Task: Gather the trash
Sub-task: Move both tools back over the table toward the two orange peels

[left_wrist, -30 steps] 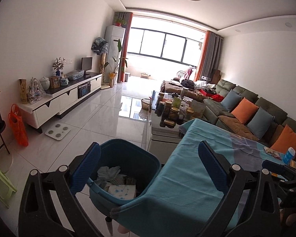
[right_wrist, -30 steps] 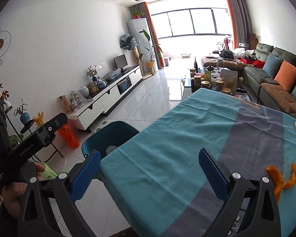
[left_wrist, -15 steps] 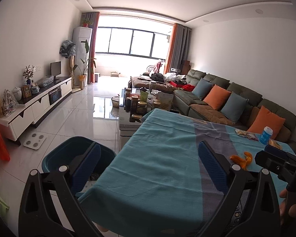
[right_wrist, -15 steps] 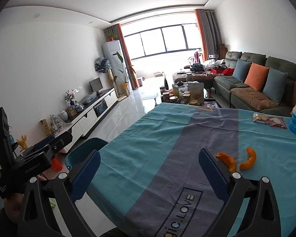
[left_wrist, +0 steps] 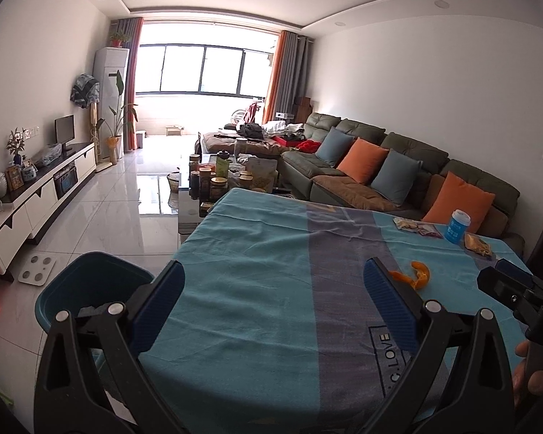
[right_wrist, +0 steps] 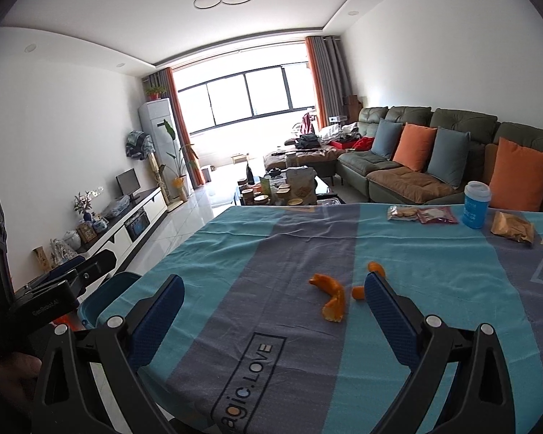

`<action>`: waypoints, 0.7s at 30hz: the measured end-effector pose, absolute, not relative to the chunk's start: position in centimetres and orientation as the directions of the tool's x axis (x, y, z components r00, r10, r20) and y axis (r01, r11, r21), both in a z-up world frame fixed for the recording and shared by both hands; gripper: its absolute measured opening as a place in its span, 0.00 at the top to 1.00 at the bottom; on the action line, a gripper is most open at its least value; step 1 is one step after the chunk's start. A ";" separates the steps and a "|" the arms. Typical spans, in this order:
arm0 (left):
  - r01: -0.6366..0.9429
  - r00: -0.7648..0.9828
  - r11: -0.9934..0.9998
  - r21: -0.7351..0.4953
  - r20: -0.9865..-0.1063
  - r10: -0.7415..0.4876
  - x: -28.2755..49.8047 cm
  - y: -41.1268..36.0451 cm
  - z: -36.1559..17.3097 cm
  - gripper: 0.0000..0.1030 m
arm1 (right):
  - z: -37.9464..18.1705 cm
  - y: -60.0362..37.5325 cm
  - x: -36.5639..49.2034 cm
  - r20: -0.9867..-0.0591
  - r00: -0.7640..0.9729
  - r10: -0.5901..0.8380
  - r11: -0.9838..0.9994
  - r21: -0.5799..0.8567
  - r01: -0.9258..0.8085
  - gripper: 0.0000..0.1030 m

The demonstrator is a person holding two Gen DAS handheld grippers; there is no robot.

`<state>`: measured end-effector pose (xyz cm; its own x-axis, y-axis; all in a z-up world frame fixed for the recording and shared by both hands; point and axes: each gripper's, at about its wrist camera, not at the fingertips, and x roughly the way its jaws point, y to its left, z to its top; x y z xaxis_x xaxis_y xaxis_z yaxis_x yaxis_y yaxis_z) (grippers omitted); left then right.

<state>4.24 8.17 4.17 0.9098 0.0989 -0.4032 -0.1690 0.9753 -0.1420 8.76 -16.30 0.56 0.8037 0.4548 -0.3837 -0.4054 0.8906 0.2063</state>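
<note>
Orange peel pieces [right_wrist: 330, 293] lie on the teal and grey tablecloth [right_wrist: 264, 253], just ahead of my right gripper [right_wrist: 274, 285], which is open and empty; one smaller piece [right_wrist: 376, 269] sits by its right fingertip. In the left wrist view the peel [left_wrist: 415, 275] shows just past the right finger of my left gripper [left_wrist: 275, 278], also open and empty over the cloth. A teal trash bin [left_wrist: 90, 284] stands on the floor off the table's left edge, with some paper in it. The bin [right_wrist: 106, 291] shows partly behind the left tool.
A blue cup [right_wrist: 476, 205], clear snack bags [right_wrist: 421, 214] and a brown packet [right_wrist: 512, 228] lie at the table's far right. Beyond are a cluttered coffee table [left_wrist: 228, 177], a sofa [left_wrist: 380, 166] with cushions, a TV bench [left_wrist: 43, 184] and a floor scale [left_wrist: 36, 270].
Both views have swung right, from the bin towards the table top. The peel pieces now sit close in front of the right gripper. Both grippers stayed open.
</note>
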 end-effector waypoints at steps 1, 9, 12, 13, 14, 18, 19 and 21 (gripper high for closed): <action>-0.158 0.910 0.978 -0.138 -0.404 0.090 4.5 7.8 4.0 0.05 | 0.4 -16.8 8.7 -0.383 0.810 0.444 0.896 0.207 -0.393 0.07; -0.057 0.906 0.993 -0.101 -0.423 0.009 7.0 3.9 3.3 0.05 | -0.7 -19.8 9.9 -0.406 0.837 0.366 0.928 0.223 -0.298 0.07; -0.026 0.901 0.996 -0.089 -0.433 -0.015 8.2 2.6 3.0 0.05 | -1.1 -20.6 10.5 -0.417 0.840 0.346 0.935 0.222 -0.275 0.07; -0.016 0.900 0.996 -0.086 -0.435 -0.023 8.7 2.2 2.9 0.05 | -1.1 -20.8 10.8 -0.420 0.841 0.340 0.937 0.223 -0.268 0.07; -0.008 0.898 0.996 -0.085 -0.438 -0.030 9.0 1.9 2.8 0.05 | -1.2 -21.0 11.0 -0.422 0.843 0.333 0.940 0.223 -0.260 0.07; 0.018 0.890 0.996 -0.084 -0.452 -0.054 10.6 0.7 2.4 0.05 | -1.5 -21.7 12.0 -0.438 0.843 0.311 0.947 0.222 -0.234 0.07; 0.023 0.888 0.996 -0.084 -0.457 -0.059 10.9 0.4 2.2 0.05 | -1.6 -21.9 12.3 -0.444 0.842 0.307 0.948 0.223 -0.228 0.07; 0.035 0.882 0.996 -0.084 -0.466 -0.071 11.8 -0.1 1.9 0.05 | -1.7 -22.1 12.9 -0.453 0.839 0.300 0.950 0.221 -0.220 0.07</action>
